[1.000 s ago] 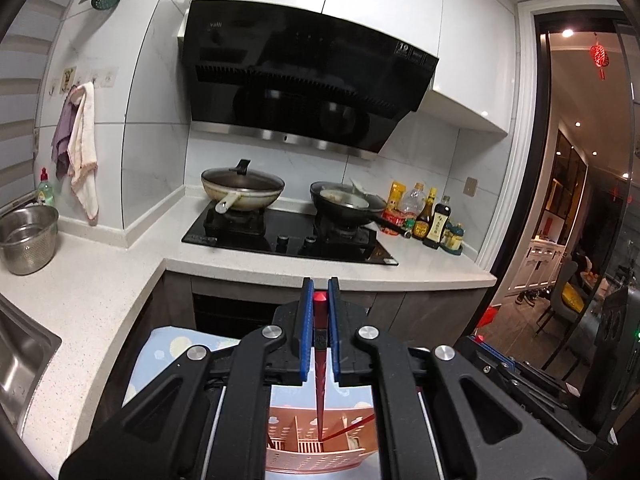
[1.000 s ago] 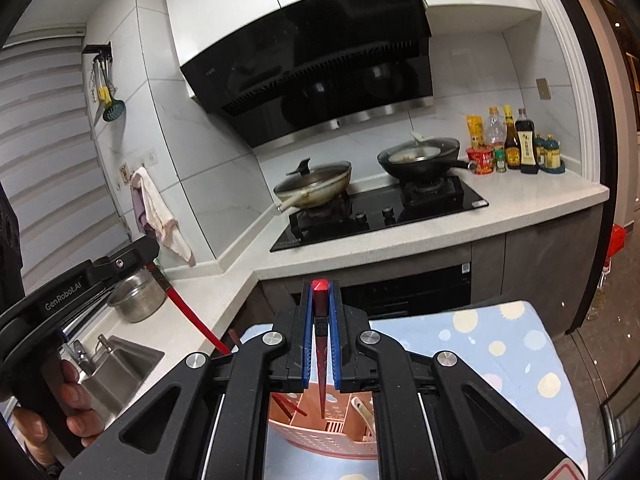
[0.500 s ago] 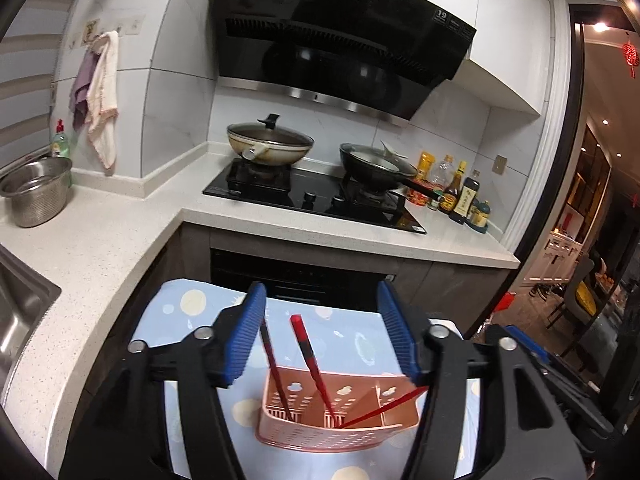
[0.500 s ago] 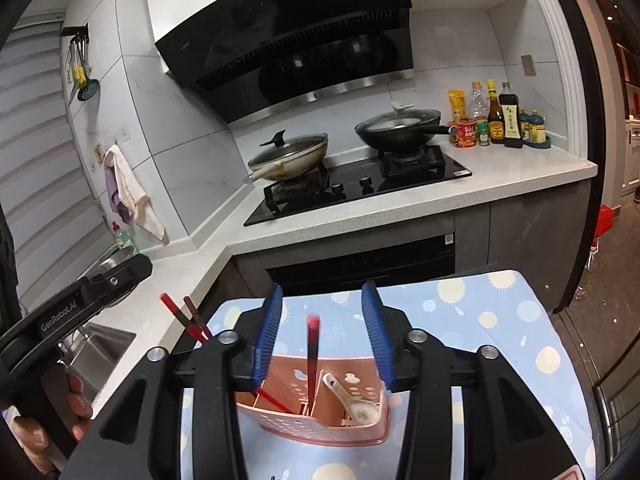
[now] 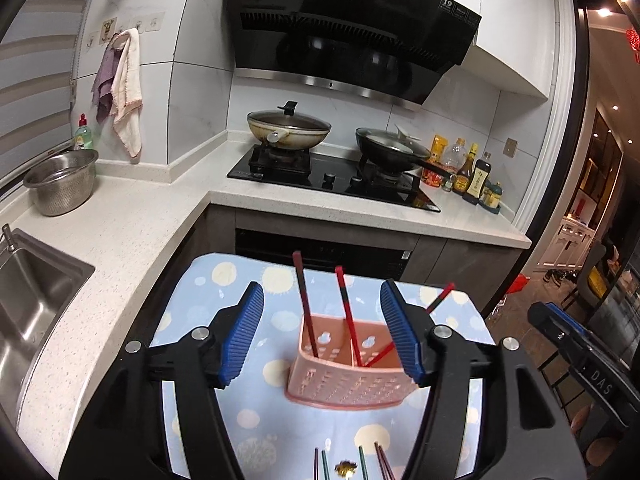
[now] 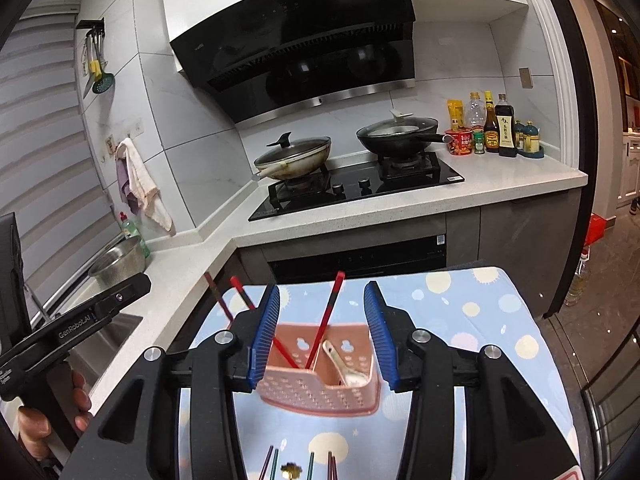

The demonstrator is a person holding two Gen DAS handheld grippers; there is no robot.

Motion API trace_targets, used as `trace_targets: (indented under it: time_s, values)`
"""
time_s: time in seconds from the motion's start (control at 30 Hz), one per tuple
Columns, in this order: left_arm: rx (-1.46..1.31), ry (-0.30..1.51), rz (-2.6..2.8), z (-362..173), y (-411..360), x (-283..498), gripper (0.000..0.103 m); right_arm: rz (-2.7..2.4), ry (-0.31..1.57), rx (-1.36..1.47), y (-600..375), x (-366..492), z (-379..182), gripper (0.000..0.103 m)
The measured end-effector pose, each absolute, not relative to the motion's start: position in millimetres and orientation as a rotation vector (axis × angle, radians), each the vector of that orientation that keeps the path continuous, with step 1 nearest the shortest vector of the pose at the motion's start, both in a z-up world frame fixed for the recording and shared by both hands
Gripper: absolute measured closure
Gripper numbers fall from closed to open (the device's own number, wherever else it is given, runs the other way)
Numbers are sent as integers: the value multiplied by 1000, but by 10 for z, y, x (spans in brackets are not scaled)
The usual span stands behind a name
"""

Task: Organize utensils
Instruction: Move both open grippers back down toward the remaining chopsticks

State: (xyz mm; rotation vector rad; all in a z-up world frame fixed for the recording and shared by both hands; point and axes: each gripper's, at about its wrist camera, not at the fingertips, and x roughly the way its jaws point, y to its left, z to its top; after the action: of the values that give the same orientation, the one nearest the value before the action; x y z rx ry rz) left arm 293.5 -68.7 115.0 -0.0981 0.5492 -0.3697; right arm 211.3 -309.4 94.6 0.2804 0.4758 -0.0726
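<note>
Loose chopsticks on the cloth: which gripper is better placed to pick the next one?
Either, marginally right. Both the left gripper and right gripper are open and empty above the basket; the loose chopsticks lie just below each.

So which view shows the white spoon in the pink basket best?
The right wrist view: the spoon lies in plain sight in the right compartment of the basket. In the left wrist view the basket shows only chopsticks; the spoon is hidden.

Light: I see even, cool indoor lighting.
Glare: soft reflections on the range hood (image 5: 352,40).
Edges: strong fisheye bending, black corner vignette.
Blur: pink utensil basket (image 6: 320,380) slightly smeared; the kitchen behind stays sharp.
</note>
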Motion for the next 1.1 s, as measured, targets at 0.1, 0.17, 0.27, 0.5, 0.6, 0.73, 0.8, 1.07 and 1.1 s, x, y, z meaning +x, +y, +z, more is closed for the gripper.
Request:
trace_targets:
  time_s: [0.1, 0.17, 0.27, 0.5, 0.6, 0.73, 0.8, 1.07, 1.1]
  values:
    - [-93, 577, -369, 1057, -610, 2788, 45, -70, 495, 273, -3048, 1944, 881, 60]
    - [-82, 589, -358, 975, -565, 2675, 45, -71, 513, 263, -3013, 1817, 813, 60]
    - [-76, 628, -357, 812, -503, 2508, 45, -64, 551, 257, -2952, 1619, 678, 60]
    - [-59, 732, -346, 331, -386, 2104, 45, -62, 655, 248, -2821, 1216, 300, 60]
    - [-67, 776, -337, 123, -306, 1936, 45, -73, 701, 235, -2769, 1034, 99, 60]
    - [-25, 825, -312, -192, -248, 1678, 45, -83, 777, 224, -2707, 781, -213, 60]
    - [-9, 855, -308, -343, -226, 1571, 45, -83, 816, 224, -2673, 658, -385, 62]
    - [17, 971, -318, -880, -177, 1095, 45, -81, 934, 232, -2575, 281, -911, 70]
    - [20, 978, -319, -908, -178, 1064, 45, -83, 943, 223, -2557, 250, -952, 71]
